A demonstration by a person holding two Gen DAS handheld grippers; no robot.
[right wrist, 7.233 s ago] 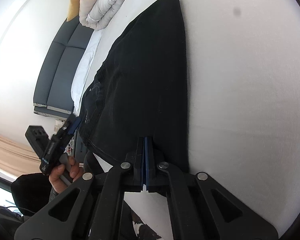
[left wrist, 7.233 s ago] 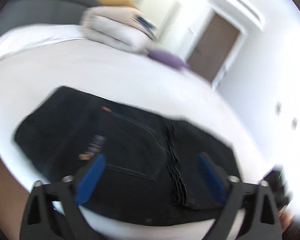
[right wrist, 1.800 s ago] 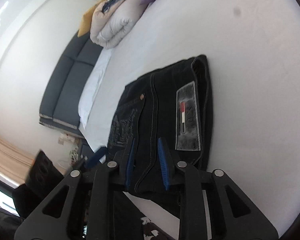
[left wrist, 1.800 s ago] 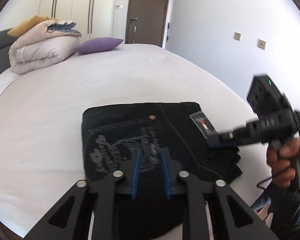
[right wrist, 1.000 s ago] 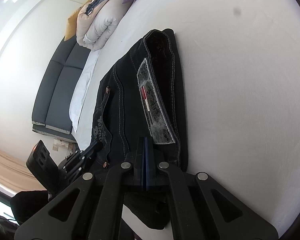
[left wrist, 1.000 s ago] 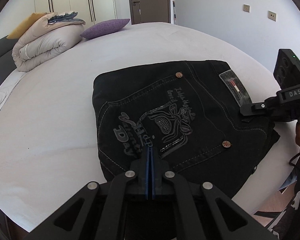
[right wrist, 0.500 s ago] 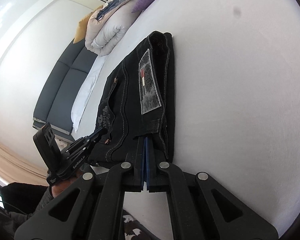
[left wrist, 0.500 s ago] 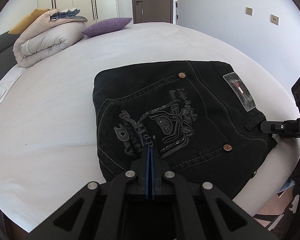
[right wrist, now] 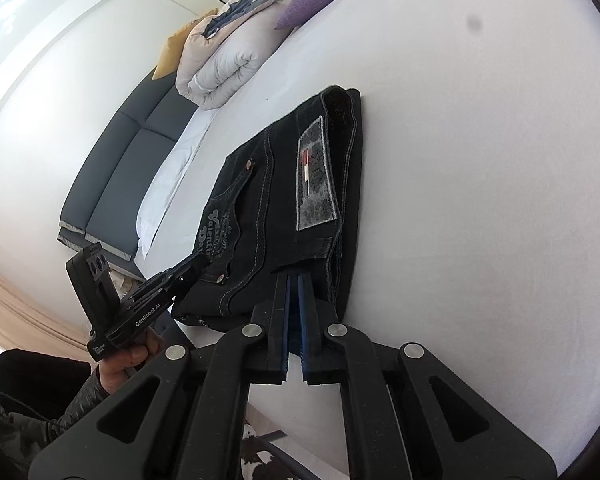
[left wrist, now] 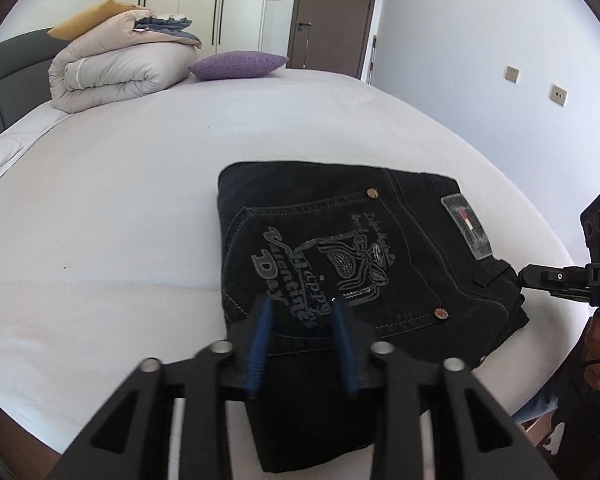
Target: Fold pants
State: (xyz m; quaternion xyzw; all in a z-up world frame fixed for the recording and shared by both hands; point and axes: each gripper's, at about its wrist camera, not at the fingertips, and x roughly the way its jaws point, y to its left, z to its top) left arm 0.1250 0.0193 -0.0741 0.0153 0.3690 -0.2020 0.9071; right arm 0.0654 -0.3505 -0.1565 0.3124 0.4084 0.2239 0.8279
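The black jeans (left wrist: 340, 248) lie folded into a compact rectangle near the front edge of the white bed (left wrist: 120, 200), back pocket with grey lettering and the waist patch facing up. My left gripper (left wrist: 300, 312) is open, its blue pads apart over the near edge of the jeans. My right gripper (right wrist: 295, 276) sits at the waistband end of the jeans (right wrist: 284, 200), its pads slightly parted with a thin gap and nothing between them. It also shows in the left wrist view (left wrist: 540, 276), at the jeans' right corner.
A rolled beige duvet (left wrist: 120, 68) and a purple pillow (left wrist: 236, 65) lie at the far end of the bed. A dark grey headboard (right wrist: 116, 168) stands to the left. A brown door (left wrist: 332, 16) and white wardrobes are behind. The bed's front edge is close below the grippers.
My left gripper has opened from shut and let go of the jeans' near edge. My right gripper's pads have parted slightly. The folded jeans lie still.
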